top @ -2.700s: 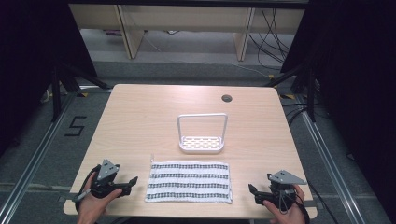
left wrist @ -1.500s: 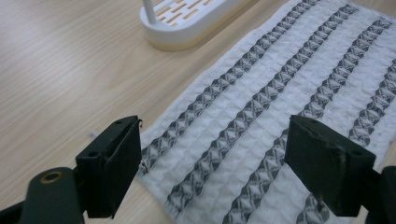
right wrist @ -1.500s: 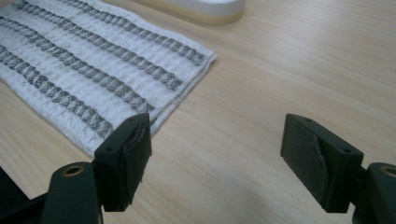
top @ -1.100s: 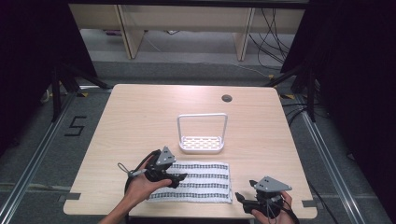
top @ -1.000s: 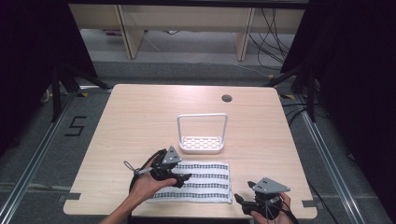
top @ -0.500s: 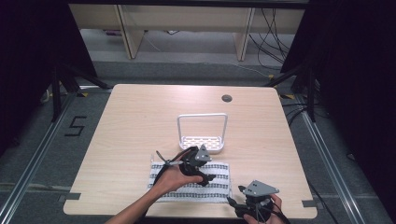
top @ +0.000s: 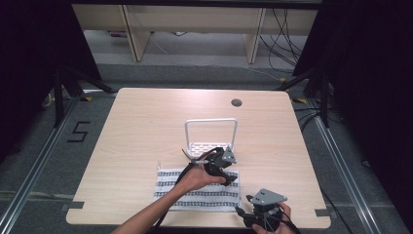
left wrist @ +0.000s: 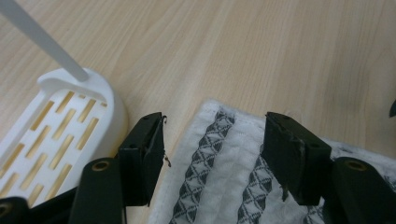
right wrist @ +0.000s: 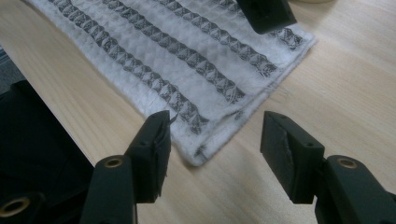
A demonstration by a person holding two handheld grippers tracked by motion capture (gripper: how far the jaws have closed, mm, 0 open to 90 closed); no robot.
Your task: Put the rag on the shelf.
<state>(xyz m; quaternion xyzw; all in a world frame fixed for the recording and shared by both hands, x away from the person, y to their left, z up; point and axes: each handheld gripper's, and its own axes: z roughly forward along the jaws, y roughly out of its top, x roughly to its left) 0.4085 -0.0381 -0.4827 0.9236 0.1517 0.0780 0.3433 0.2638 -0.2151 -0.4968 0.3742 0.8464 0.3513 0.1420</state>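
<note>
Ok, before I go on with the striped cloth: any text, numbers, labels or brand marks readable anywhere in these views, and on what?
"5": a dark numeral marked on the grey floor left of the light wooden table.
No print shows on the white cloth with grey patterned stripes, the white slotted plastic rack with its wire handle, or the black jaws in either gripper view.

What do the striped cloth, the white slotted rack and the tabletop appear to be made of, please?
The white cloth with grey patterned stripes looks like woven cotton, matte, with a waffle-like texture and a stitched hem. The white slotted rack with a loop handle looks like moulded plastic, smooth and slightly glossy, with rounded edges. The pale tabletop shows printed-looking wood grain, so it is probably laminate rather than solid wood.
</note>
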